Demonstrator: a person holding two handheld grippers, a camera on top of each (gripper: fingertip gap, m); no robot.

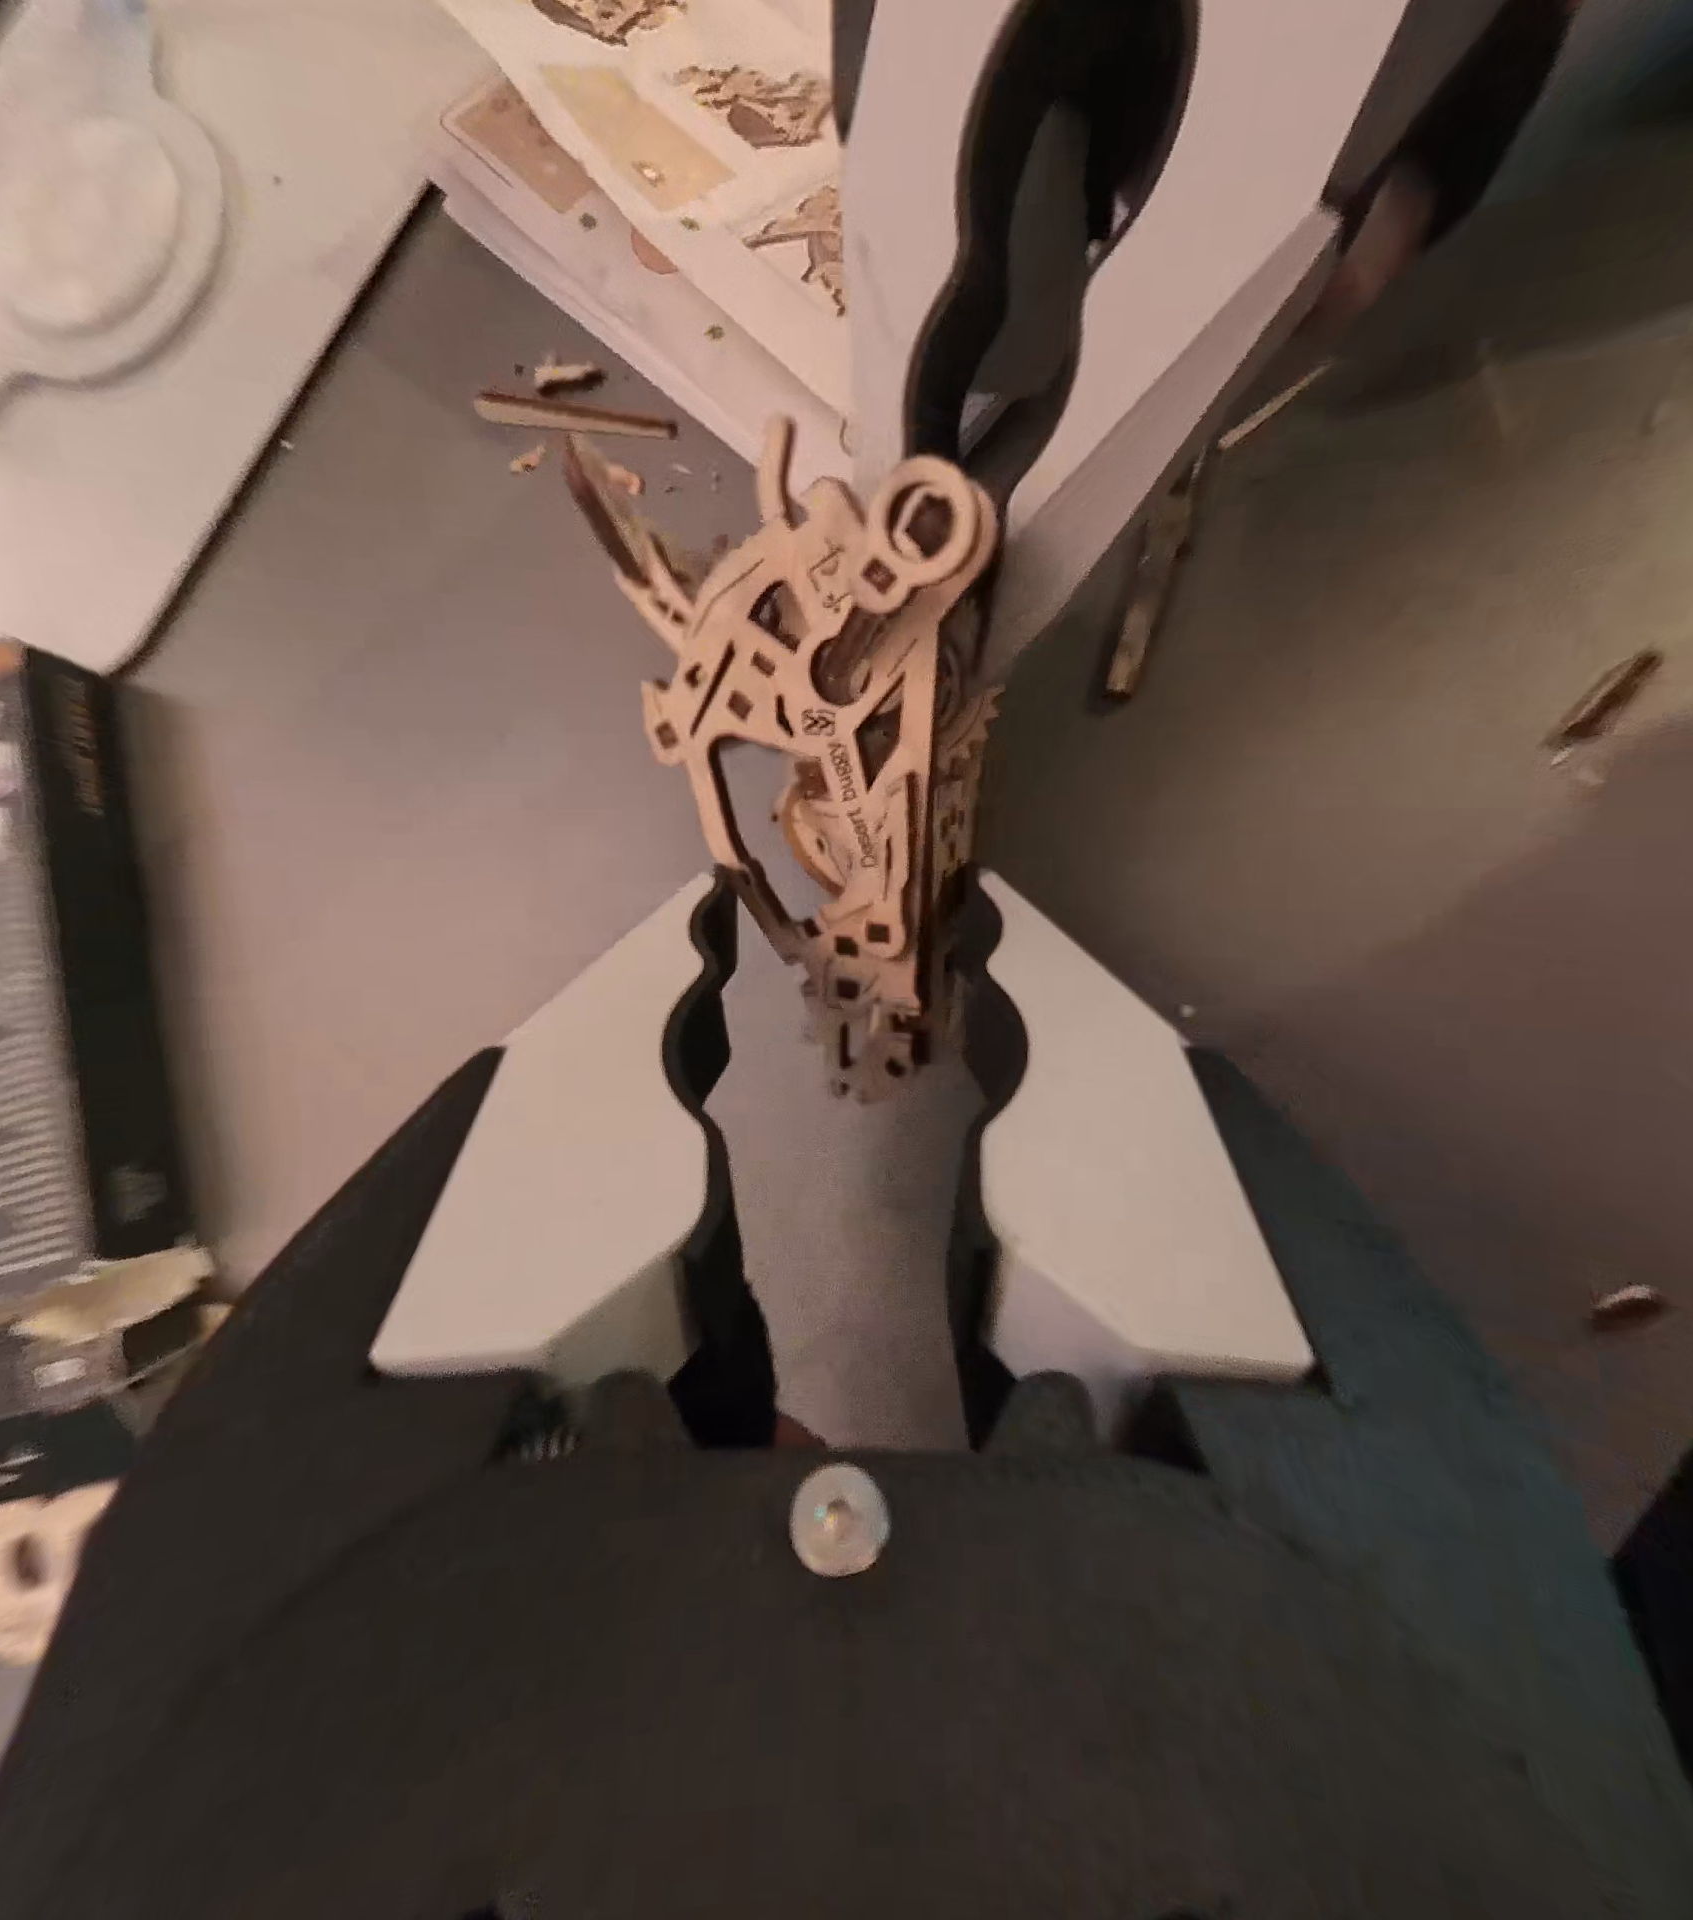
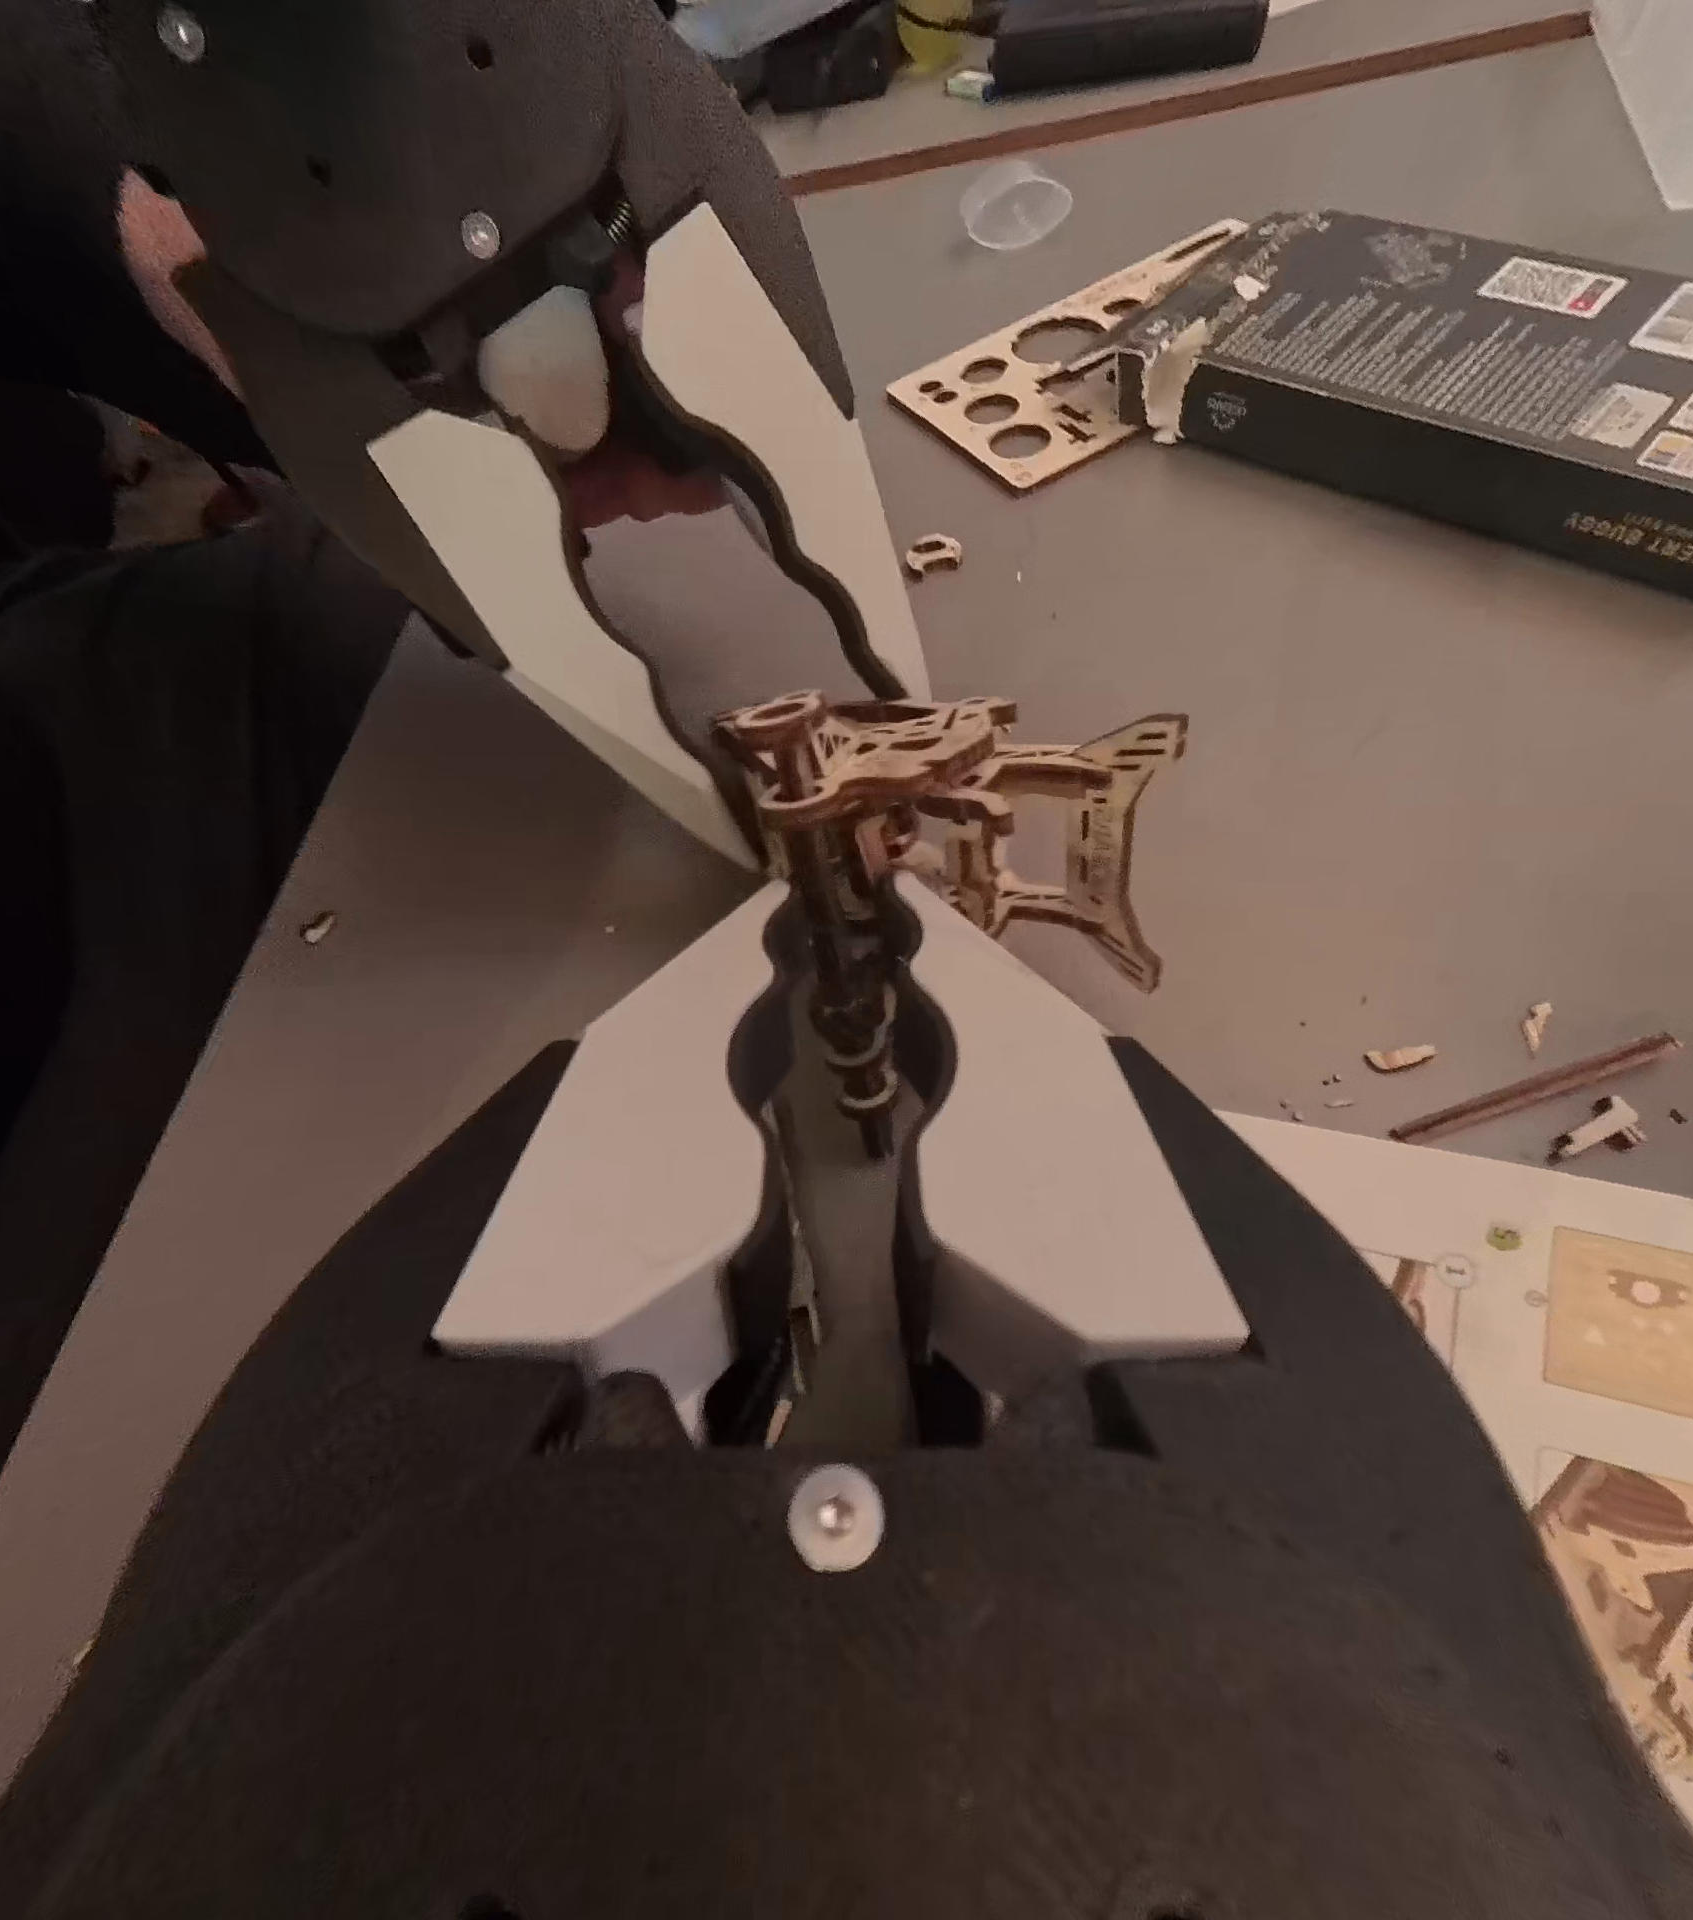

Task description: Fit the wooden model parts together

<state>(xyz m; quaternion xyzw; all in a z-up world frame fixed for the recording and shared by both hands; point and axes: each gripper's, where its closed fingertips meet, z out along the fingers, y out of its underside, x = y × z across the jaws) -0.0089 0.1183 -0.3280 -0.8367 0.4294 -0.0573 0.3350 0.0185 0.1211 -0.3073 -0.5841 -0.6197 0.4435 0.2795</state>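
Both grippers (image 1: 847, 935) (image 2: 842, 925) are closed on one part-built model (image 2: 925, 790); loose parts (image 2: 1533, 1086) lying mid-tabletop suggest more fitting remains.

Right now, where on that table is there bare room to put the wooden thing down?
Bare grey table lies right of the wooden model, between the black box and the instruction sheet. Near the sheet, wood scraps and a stick crowd it.

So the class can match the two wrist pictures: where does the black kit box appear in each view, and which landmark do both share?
Left wrist view: black box stands at the left edge, mid-height.
Right wrist view: it lies at upper right on the grey table.
Shared landmark: the wooden model, centre of both views.
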